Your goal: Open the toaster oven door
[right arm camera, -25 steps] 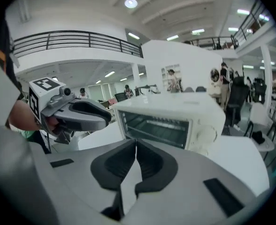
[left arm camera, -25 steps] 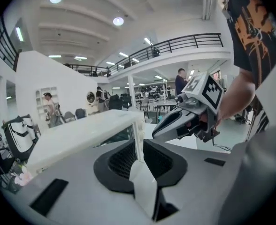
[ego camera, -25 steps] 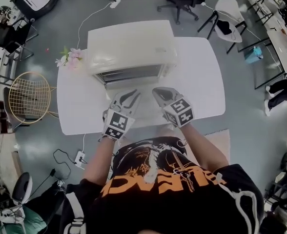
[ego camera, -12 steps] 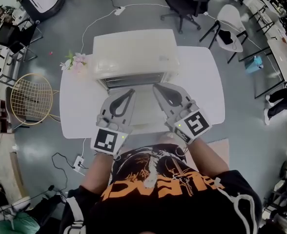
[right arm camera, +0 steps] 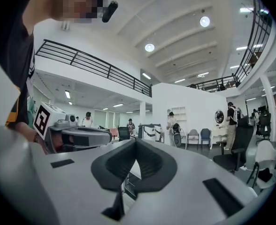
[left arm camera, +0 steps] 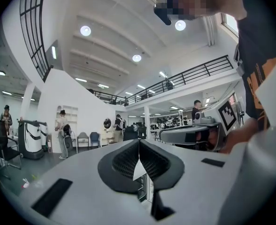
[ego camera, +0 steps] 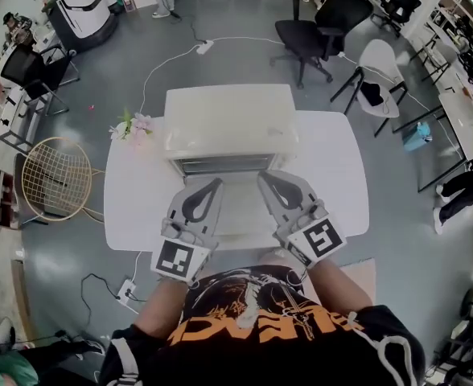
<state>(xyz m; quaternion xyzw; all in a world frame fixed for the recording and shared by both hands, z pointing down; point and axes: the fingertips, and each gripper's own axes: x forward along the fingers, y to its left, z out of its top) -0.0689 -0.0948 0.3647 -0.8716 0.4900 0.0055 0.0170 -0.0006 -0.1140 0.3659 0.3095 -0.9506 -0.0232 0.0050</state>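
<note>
A white table (ego camera: 333,167) stands on grey floor (ego camera: 116,79) near a black office chair (ego camera: 321,22).

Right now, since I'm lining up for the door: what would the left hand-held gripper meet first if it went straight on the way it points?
The left hand-held gripper would probably meet the front of the toaster oven, left of centre; nothing shows between. Its height is unclear from above.

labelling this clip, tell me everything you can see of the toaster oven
The toaster oven is a cream, boxy unit with a plain flat top, standing upright at the back middle of the white table. Its front, facing the person, shows a dark band with horizontal lines. The left gripper and right gripper, both shut, point at that front; whether they touch it cannot be told.
</note>
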